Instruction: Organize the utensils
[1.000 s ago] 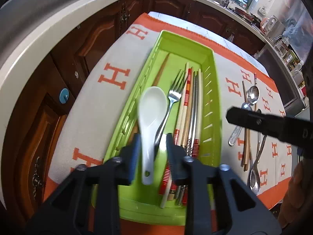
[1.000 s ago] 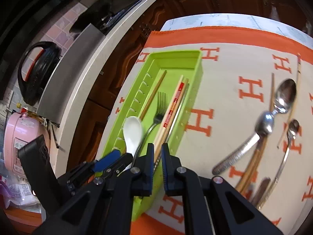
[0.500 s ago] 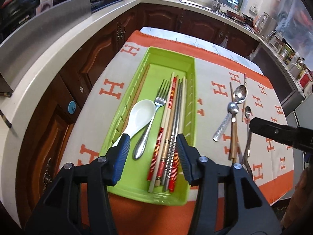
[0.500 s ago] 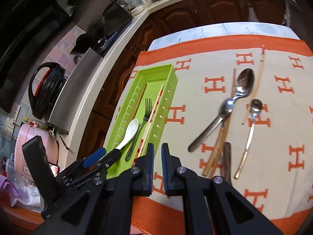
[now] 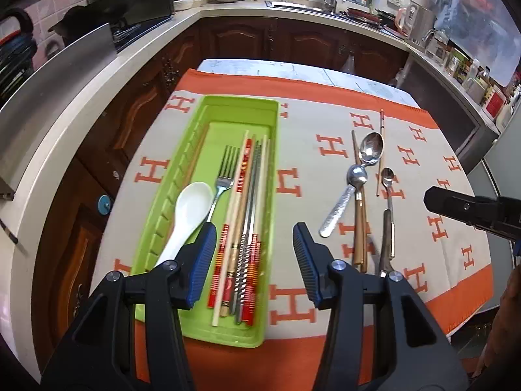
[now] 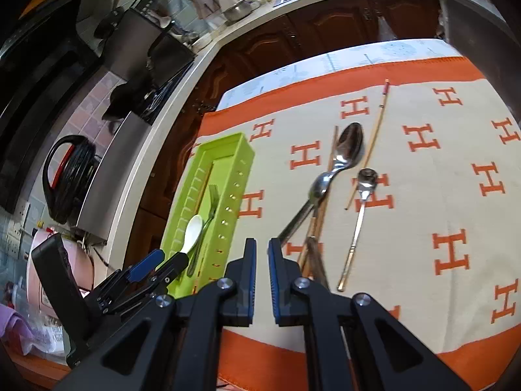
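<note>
At the far left a pale countertop (image 5: 81, 97) curves round dark wood cabinets (image 5: 130, 120), with a stainless panel (image 5: 55, 65) on it and, in the right wrist view, a black kettle (image 6: 70, 176) beside it. A cream cloth with orange H marks (image 5: 312, 163) covers the table, orange-bordered at its edges.

On the cloth's left part lies a green tray (image 5: 202, 120). It holds a white ceramic spoon (image 5: 189, 208), a metal fork (image 5: 226, 169) and a bundle of chopsticks (image 5: 247, 202), all lengthwise.

The left gripper (image 5: 254, 247) hangs above the tray's near end, its blue-padded jaws spread wide and empty.

Right of the tray, loose on the cloth, lie a large spoon (image 5: 371, 148), a second spoon with a textured handle (image 5: 345, 202), brown chopsticks (image 5: 359, 228), a small spoon (image 5: 388, 176) and 1 thin chopstick (image 5: 380, 150).

The right gripper (image 6: 262, 254) hovers over the loose utensils' near ends, jaws nearly together, gripping nothing.

Behind, a sink counter (image 5: 302, 3) with a tap runs under a window, and cluttered shelves (image 5: 469, 65) fill the right.
</note>
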Motion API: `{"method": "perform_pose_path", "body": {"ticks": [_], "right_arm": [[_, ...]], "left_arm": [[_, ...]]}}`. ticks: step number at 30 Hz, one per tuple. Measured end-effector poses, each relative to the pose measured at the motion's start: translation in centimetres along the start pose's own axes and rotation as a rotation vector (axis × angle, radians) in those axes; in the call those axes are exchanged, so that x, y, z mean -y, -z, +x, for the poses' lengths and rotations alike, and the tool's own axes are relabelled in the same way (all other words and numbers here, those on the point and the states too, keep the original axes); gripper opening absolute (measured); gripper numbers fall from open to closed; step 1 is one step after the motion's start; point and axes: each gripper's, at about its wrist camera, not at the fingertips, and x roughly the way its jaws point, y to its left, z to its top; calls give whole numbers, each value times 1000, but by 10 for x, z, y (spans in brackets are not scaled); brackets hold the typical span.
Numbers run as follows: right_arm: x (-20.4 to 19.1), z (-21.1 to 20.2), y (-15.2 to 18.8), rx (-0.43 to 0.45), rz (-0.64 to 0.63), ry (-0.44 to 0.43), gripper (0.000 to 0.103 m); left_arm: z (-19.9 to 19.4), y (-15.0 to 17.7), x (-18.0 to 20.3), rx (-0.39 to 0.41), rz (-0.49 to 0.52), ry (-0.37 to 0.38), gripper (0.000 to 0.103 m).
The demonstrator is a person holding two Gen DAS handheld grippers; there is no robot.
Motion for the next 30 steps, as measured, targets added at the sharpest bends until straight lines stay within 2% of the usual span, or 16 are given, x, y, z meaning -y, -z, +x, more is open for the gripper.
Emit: {"method": "perform_pose_path", "body": {"ticks": [19, 20, 22, 23, 30], "right_arm": [[13, -1, -13, -13, 20, 24, 8], [14, 0, -13, -18, 22, 25, 9], [17, 3, -13, -26, 27, 36, 25], [17, 4, -12, -27, 28, 43, 28], [35, 26, -1, -113, 31, 53, 30]], "left_arm": [[9, -14, 32, -6, 61, 43, 46], [10, -14, 32, -8, 63, 47, 46], [11, -16, 32, -15, 68, 56, 46], [12, -17, 32, -19, 69, 65, 46], [18, -18, 36, -51, 103, 128, 46]]}}
